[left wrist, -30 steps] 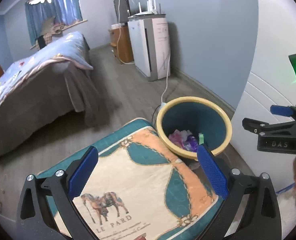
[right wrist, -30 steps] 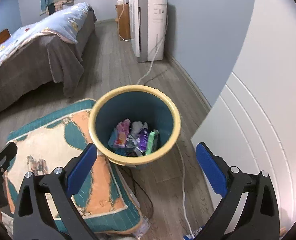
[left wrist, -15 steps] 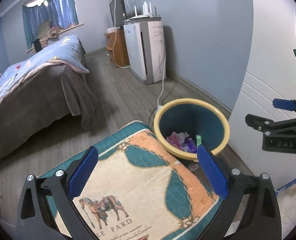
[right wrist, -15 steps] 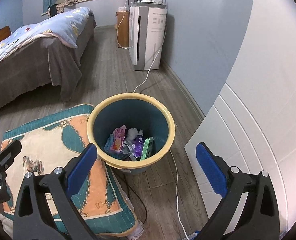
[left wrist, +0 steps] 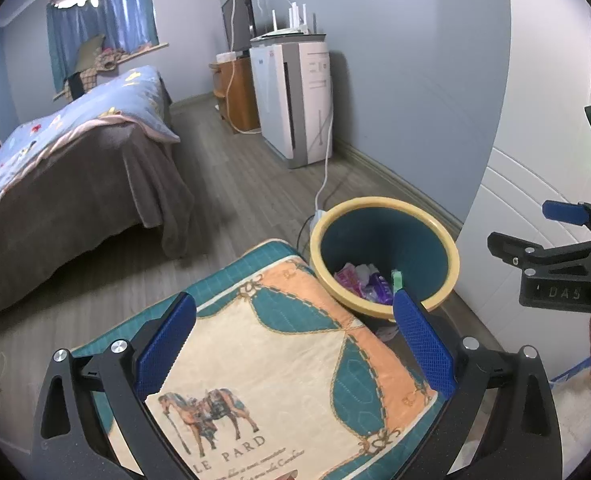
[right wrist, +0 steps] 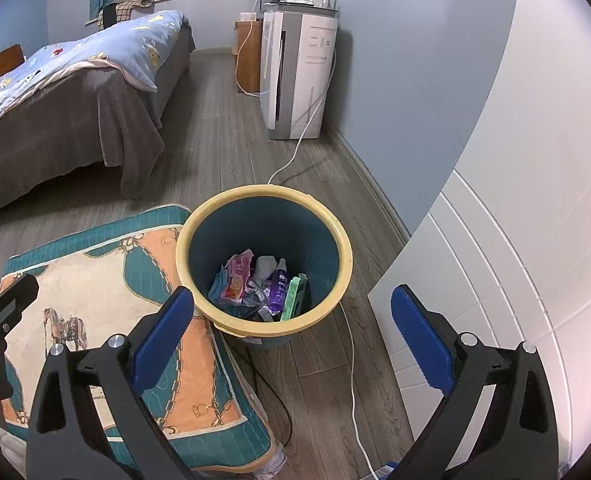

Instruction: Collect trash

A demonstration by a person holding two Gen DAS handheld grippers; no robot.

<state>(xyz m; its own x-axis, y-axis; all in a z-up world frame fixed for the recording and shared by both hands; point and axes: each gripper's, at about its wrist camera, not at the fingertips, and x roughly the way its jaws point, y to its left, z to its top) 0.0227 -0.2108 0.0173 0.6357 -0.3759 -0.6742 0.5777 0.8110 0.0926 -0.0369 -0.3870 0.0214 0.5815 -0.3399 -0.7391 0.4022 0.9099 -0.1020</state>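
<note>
Both wrist views look down, sharing the bin (right wrist: pixel 341 240) and cushion (left wrist: pixel 295 360).

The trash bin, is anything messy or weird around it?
Mostly tidy: the wrappers and the purple bottle lie inside the trash bin. One crumpled scrap sits on the floor under the cushion corner, and a white cable trails past the bin.
</note>
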